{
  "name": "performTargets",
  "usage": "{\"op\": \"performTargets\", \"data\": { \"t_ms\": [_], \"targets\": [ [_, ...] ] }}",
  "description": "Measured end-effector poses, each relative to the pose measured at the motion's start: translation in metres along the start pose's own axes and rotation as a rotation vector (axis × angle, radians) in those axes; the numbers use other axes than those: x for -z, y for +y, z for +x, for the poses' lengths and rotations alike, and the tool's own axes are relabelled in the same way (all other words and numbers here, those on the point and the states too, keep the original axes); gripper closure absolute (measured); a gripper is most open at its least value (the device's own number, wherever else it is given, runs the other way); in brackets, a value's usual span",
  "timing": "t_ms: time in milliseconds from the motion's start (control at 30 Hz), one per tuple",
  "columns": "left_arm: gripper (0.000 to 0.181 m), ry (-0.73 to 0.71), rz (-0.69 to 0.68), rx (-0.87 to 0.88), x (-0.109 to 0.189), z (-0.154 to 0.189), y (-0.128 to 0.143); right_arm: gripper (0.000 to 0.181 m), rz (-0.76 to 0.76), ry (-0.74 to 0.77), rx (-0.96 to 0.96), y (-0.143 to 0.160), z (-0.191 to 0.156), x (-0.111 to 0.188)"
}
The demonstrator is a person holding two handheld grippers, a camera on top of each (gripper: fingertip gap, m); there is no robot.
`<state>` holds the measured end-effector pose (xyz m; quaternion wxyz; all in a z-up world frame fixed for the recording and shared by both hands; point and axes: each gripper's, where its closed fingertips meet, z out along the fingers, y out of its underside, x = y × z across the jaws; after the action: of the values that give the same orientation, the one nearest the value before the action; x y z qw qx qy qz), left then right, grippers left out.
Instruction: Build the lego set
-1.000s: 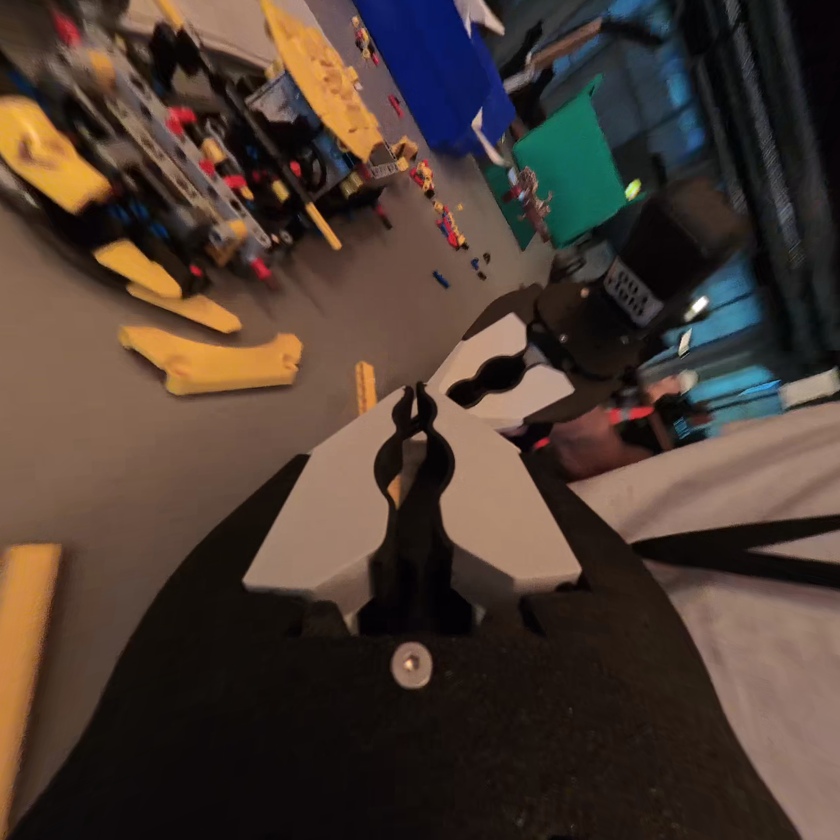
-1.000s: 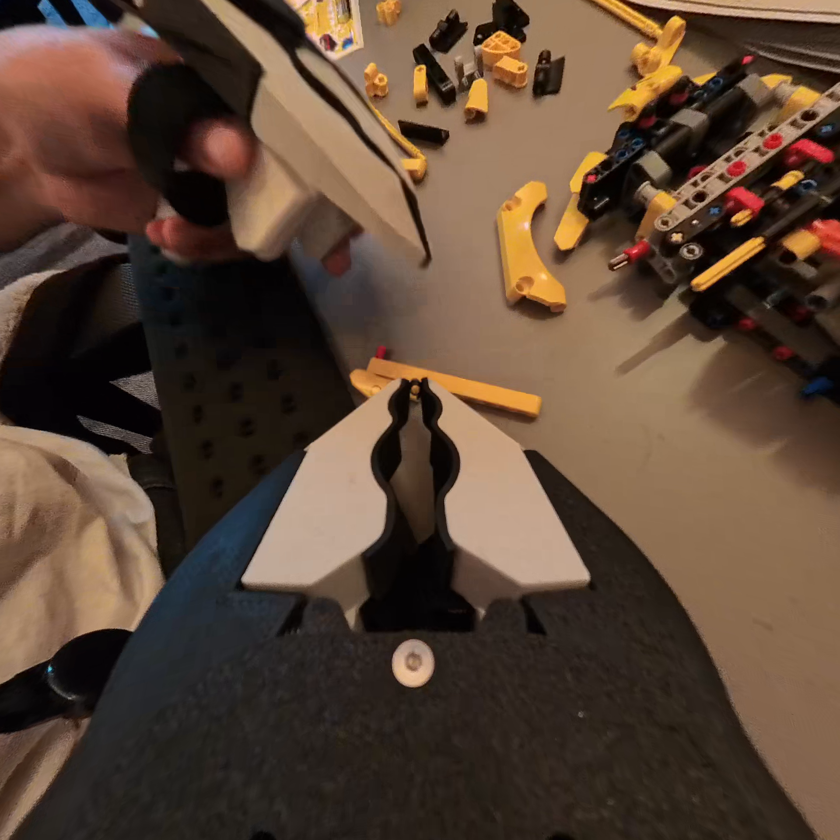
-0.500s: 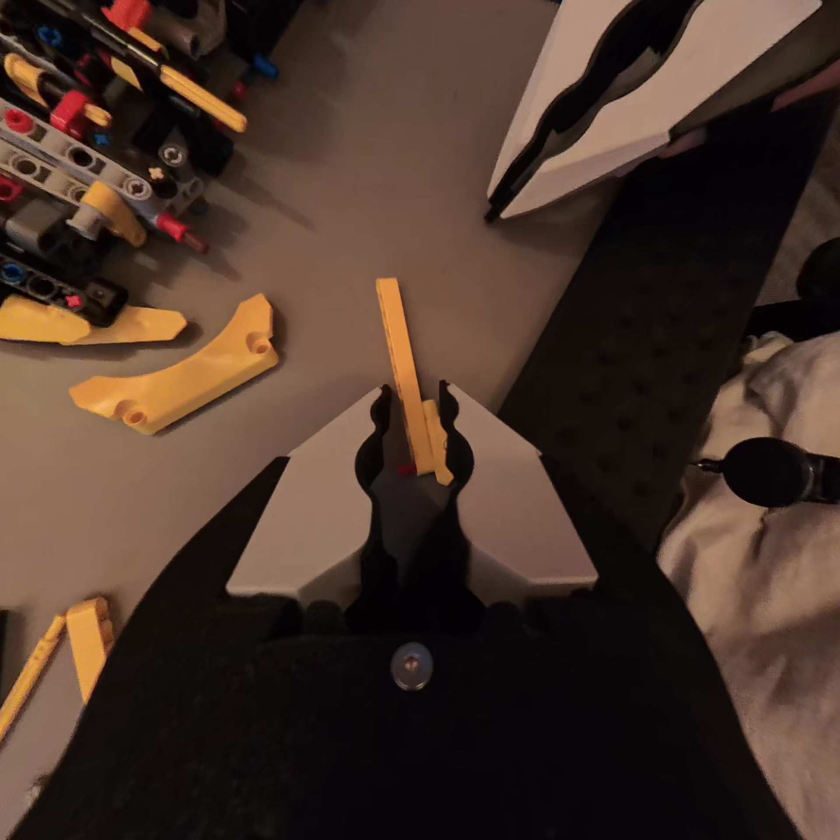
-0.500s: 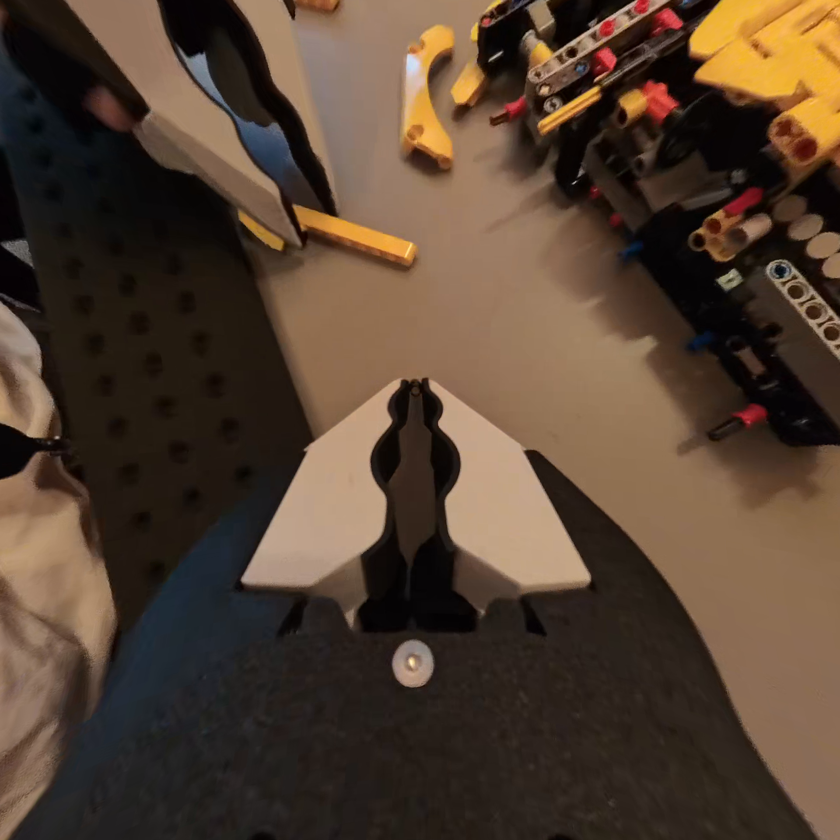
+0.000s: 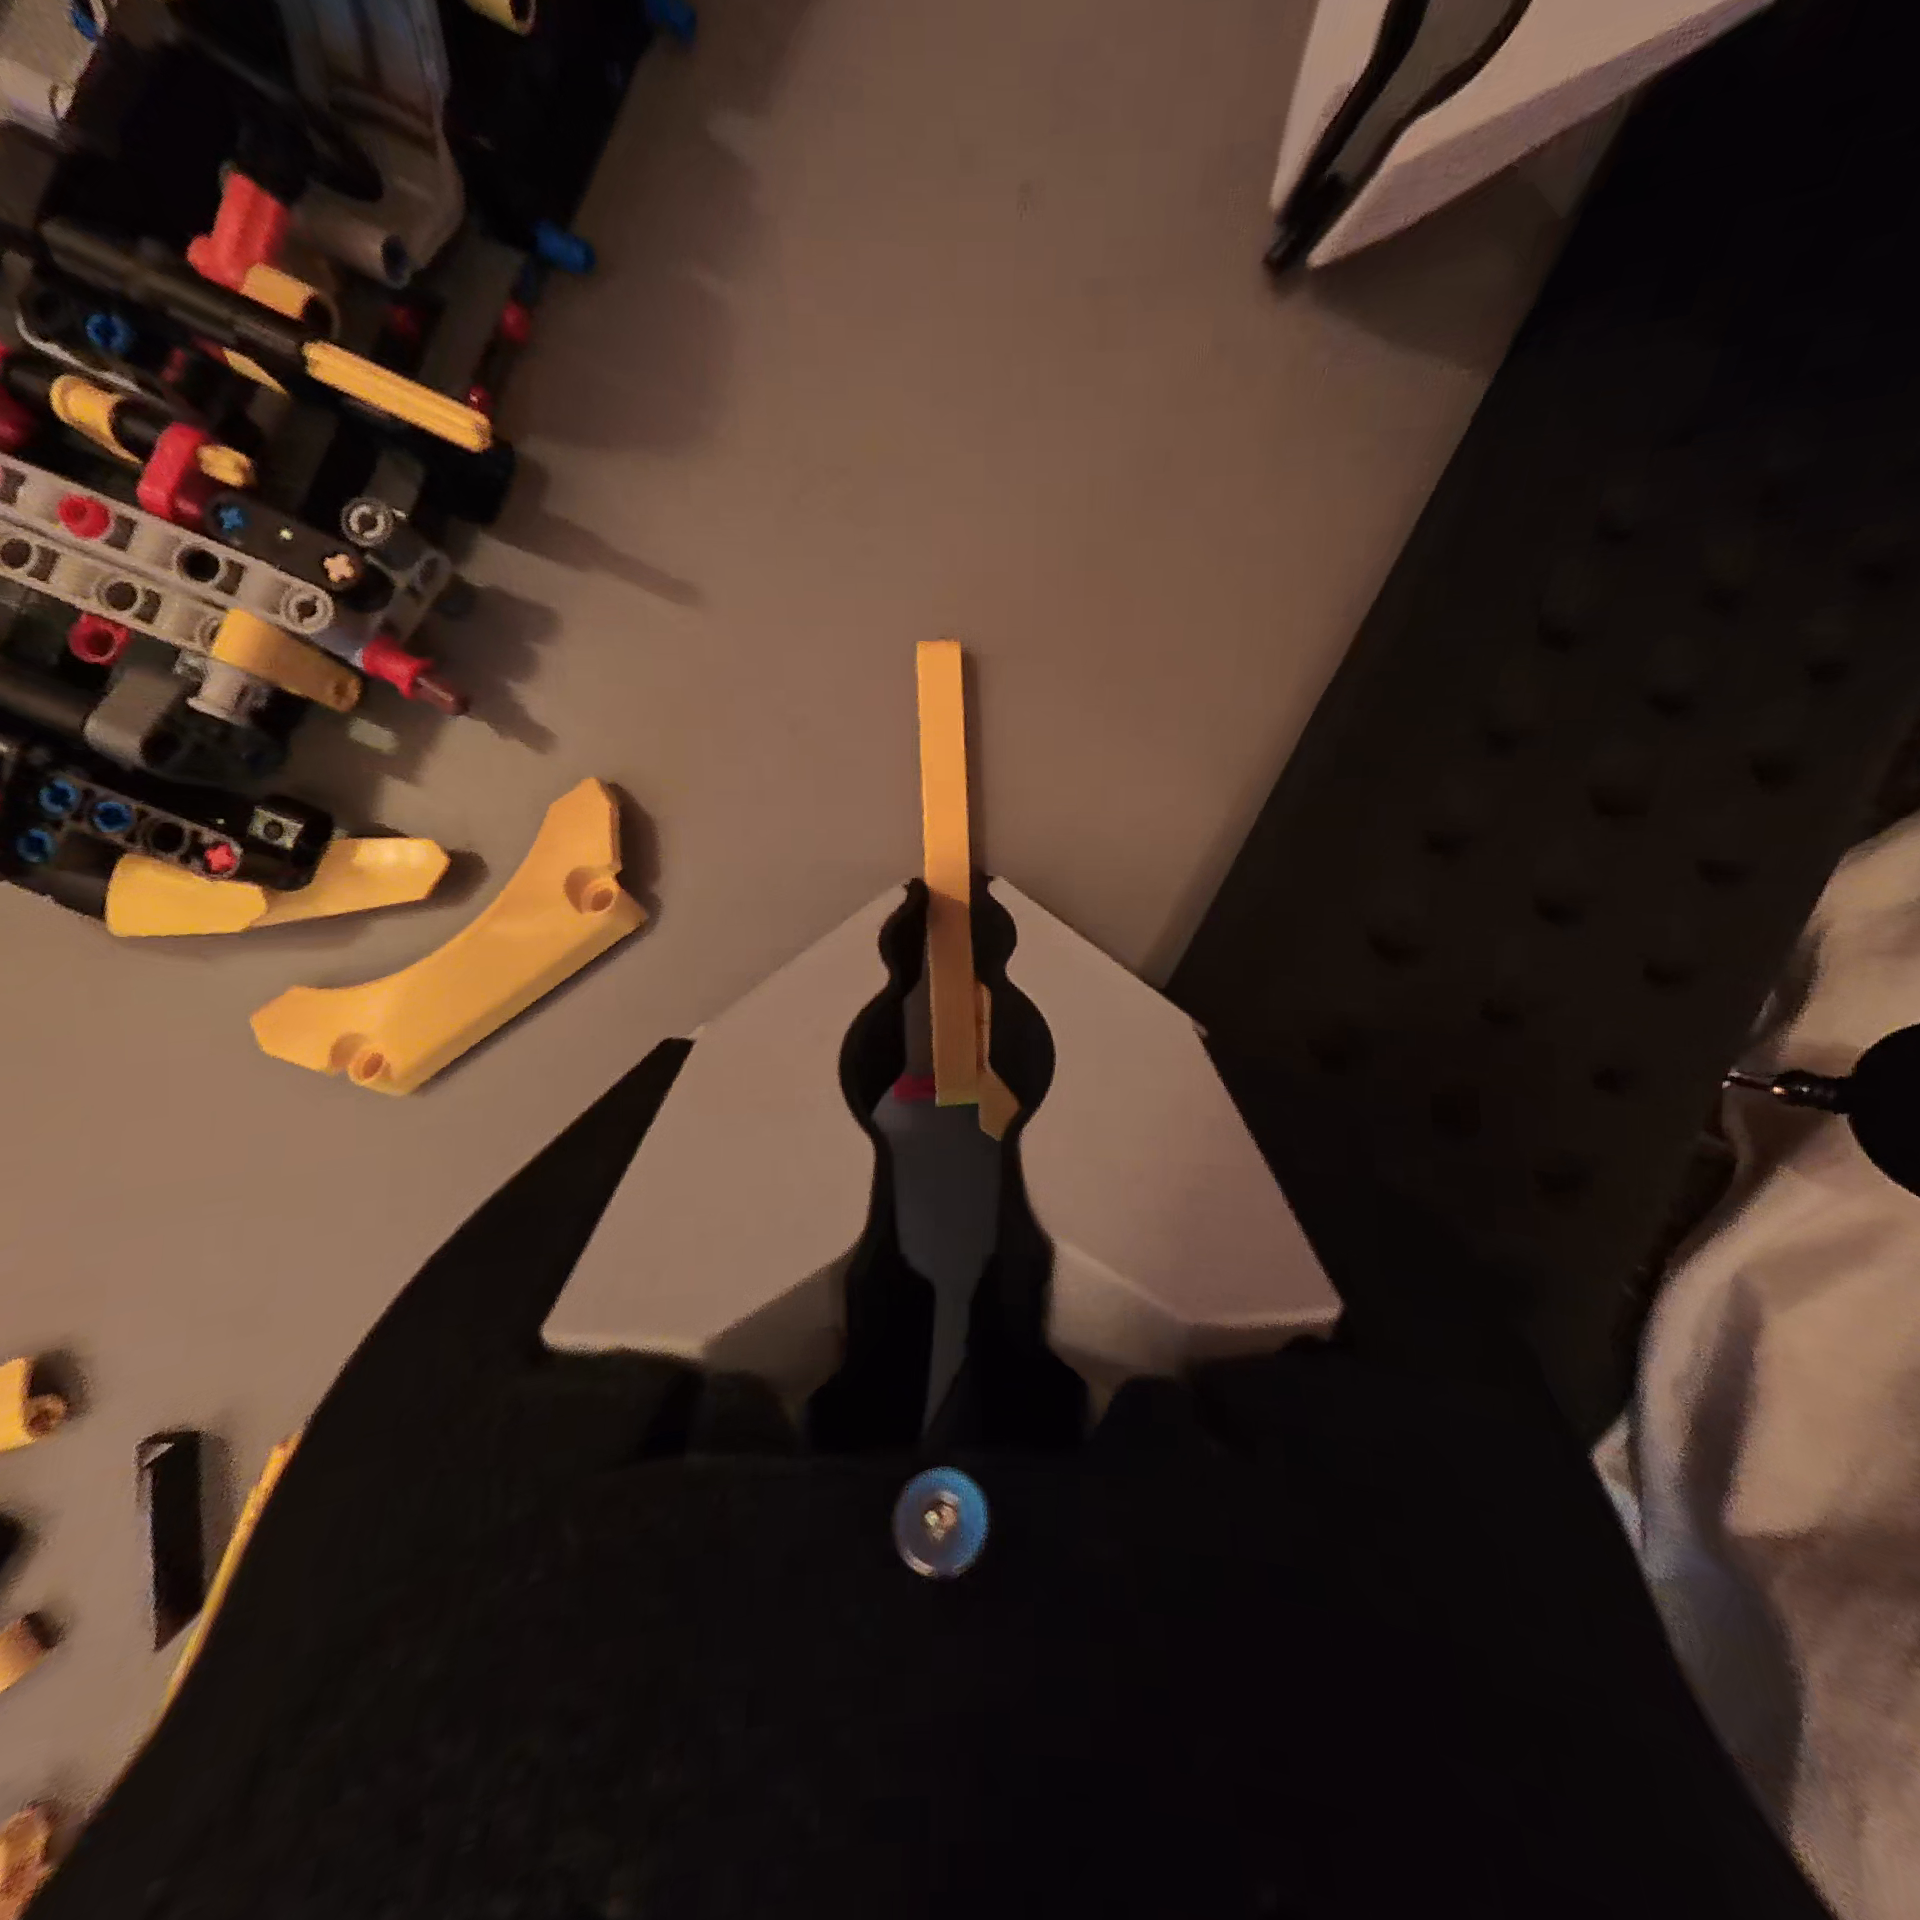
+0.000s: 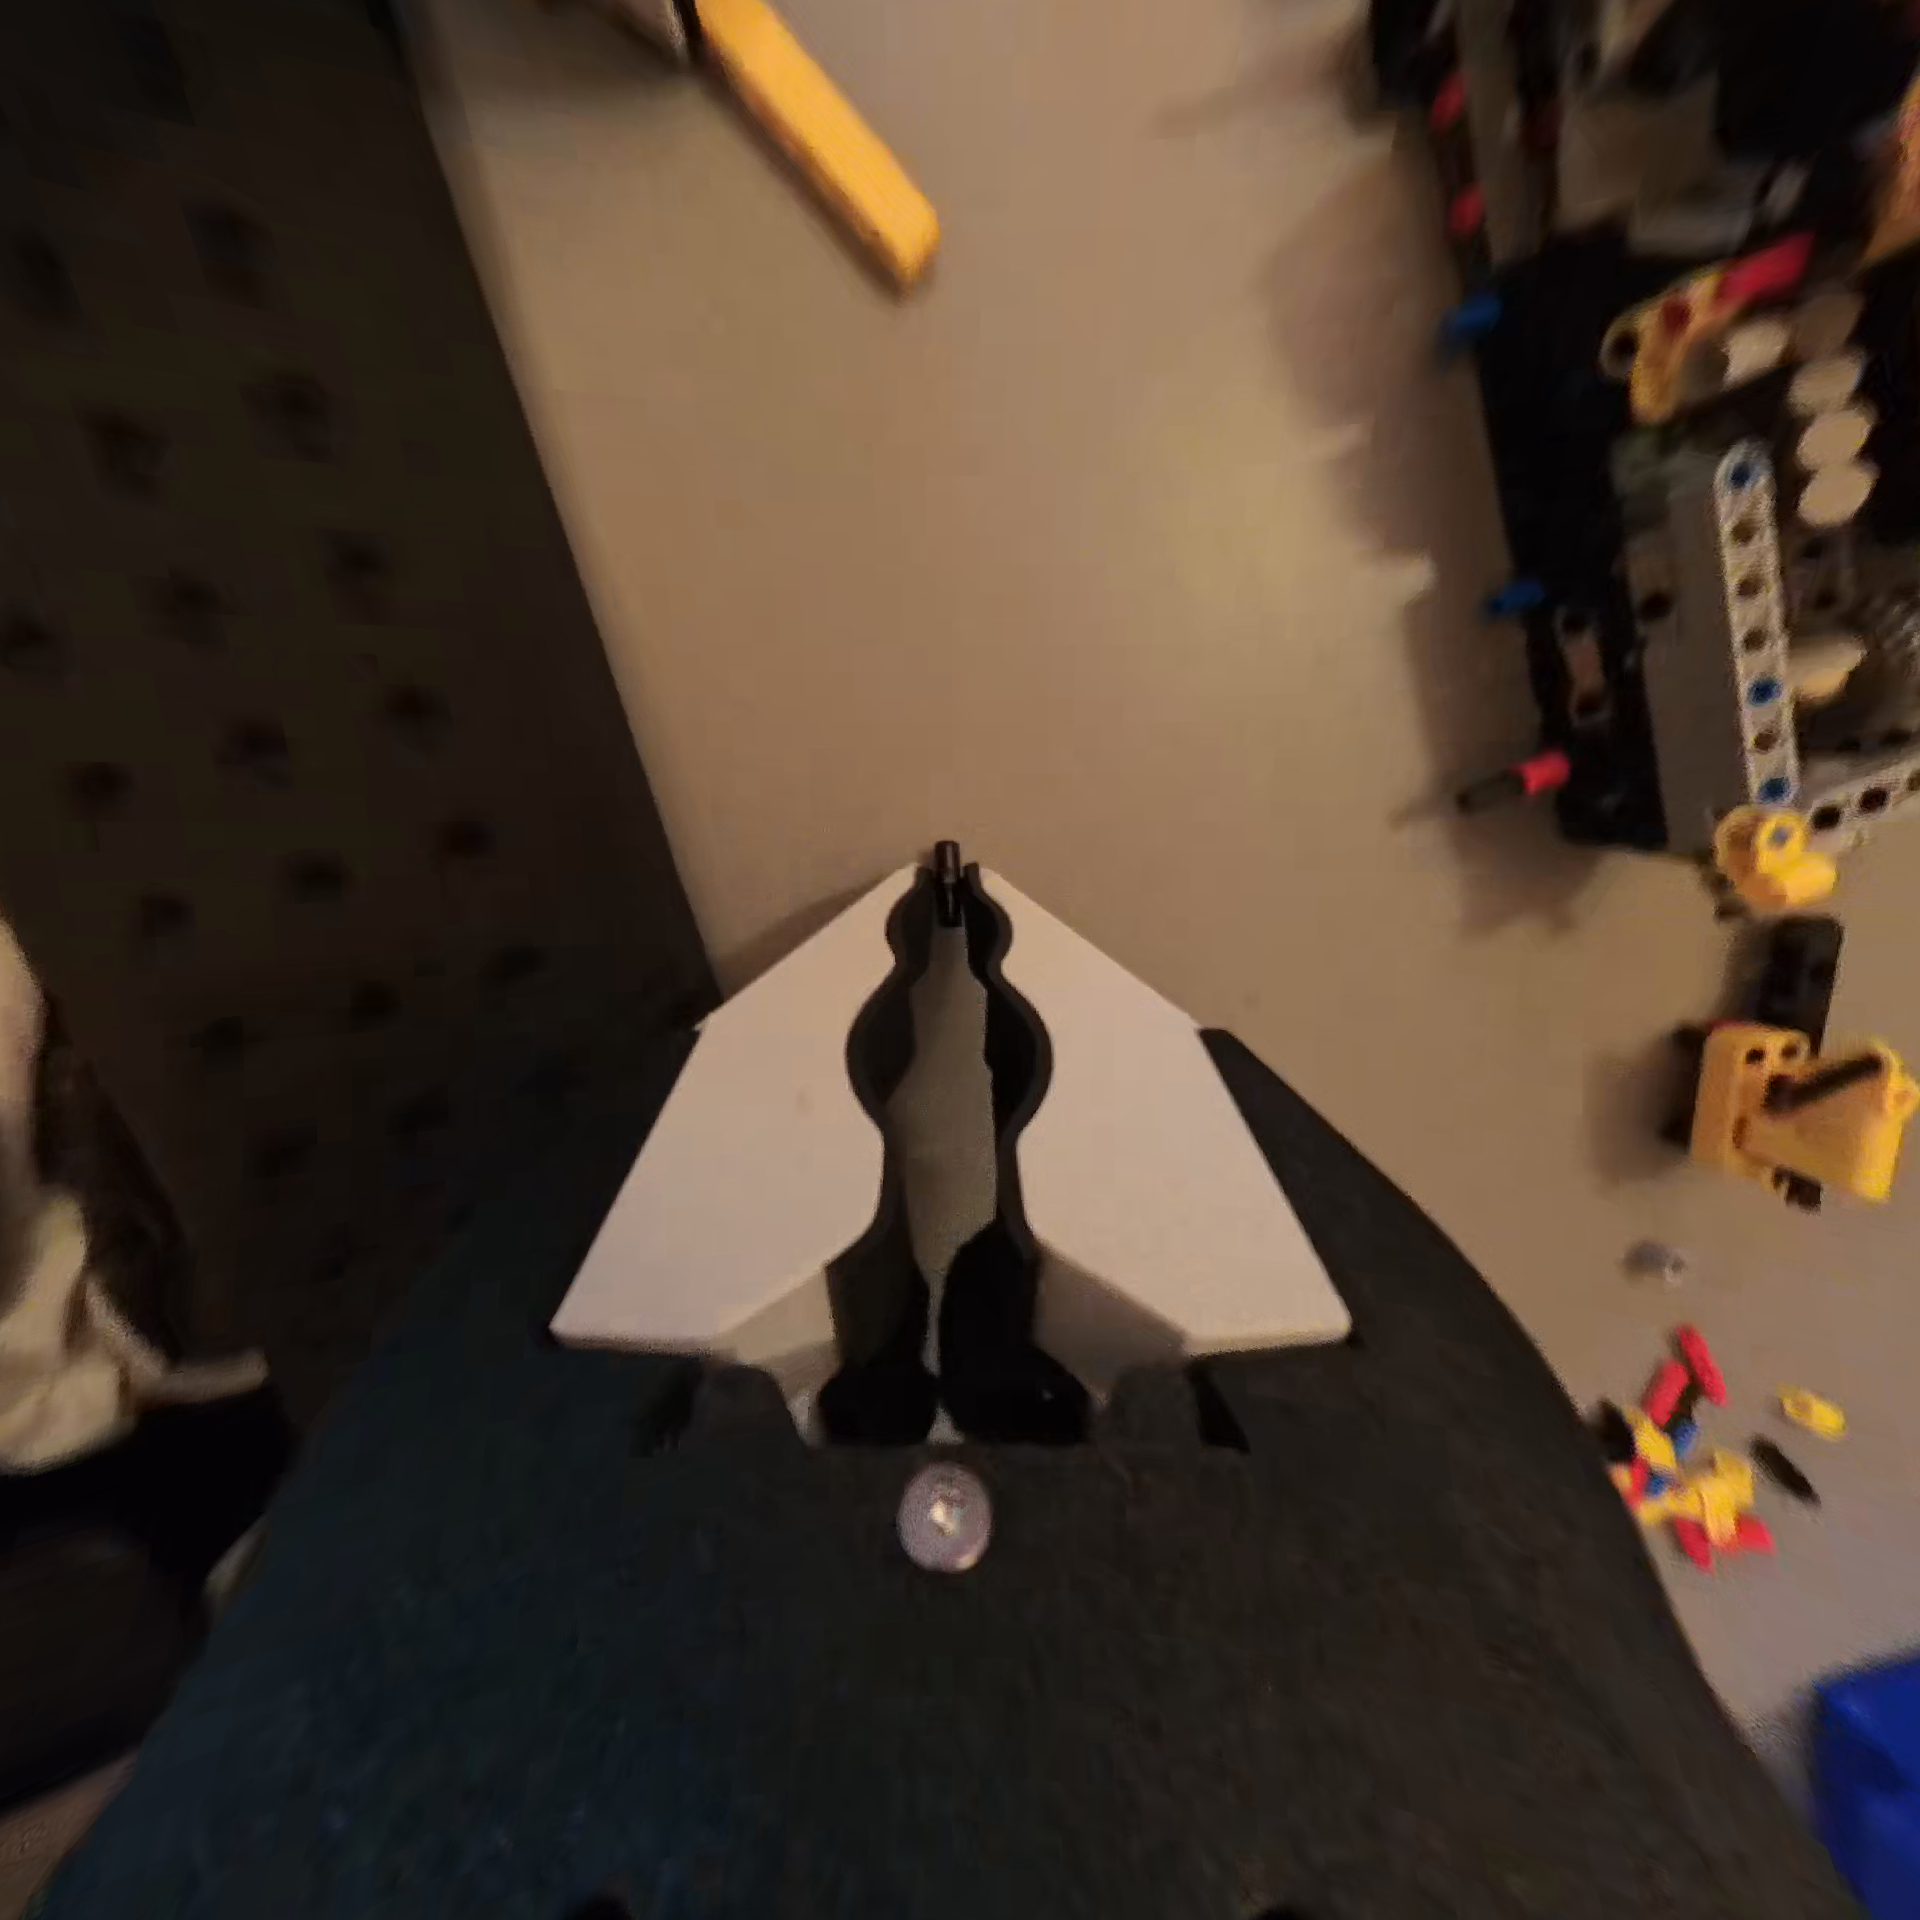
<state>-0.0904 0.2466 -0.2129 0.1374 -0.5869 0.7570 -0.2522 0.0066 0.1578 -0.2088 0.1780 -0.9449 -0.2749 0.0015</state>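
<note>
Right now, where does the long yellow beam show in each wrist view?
Left wrist view: long yellow beam at centre, running up from between the left tool fingers.
Right wrist view: its free end at the top, left of centre.
Shared landmark: the dark perforated mat beside the beam.

yellow beam (image 5: 940,790): long, flat, between left tongs (image 5: 948,885) | black pin (image 6: 945,878): pinched in right tongs (image 6: 948,871)
</note>
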Motion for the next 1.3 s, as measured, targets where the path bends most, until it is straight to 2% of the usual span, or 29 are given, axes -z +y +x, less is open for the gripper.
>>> {"op": "performTargets", "data": {
  "t_ms": [100,233,367,567,800,1300],
  "targets": [
    [0.173,0.014,0.068,0.017,-0.002,0.0,-0.005,0.177,-0.171,-0.102,-0.074,0.034,0.002,0.017],
    [0.173,0.05,0.148,0.05,-0.002,0.001,-0.007,0.176,-0.458,-0.21,-0.343,0.104,0.015,0.052],
    [0.173,0.04,0.161,0.036,-0.002,0.001,-0.007,0.177,-0.768,-0.192,-0.467,0.165,0.028,0.076],
    [0.173,0.076,0.176,0.069,-0.001,0.001,-0.007,0.176,-1.023,-0.226,-0.527,0.202,0.025,0.085],
    [0.173,0.055,0.176,0.046,-0.001,0.002,-0.006,0.177,-1.114,-0.227,-0.588,0.211,0.027,0.086],
    [0.173,0.076,0.179,0.067,-0.001,0.001,-0.007,0.174,-1.025,-0.191,-0.58,0.215,0.028,0.073]
  ]
}}
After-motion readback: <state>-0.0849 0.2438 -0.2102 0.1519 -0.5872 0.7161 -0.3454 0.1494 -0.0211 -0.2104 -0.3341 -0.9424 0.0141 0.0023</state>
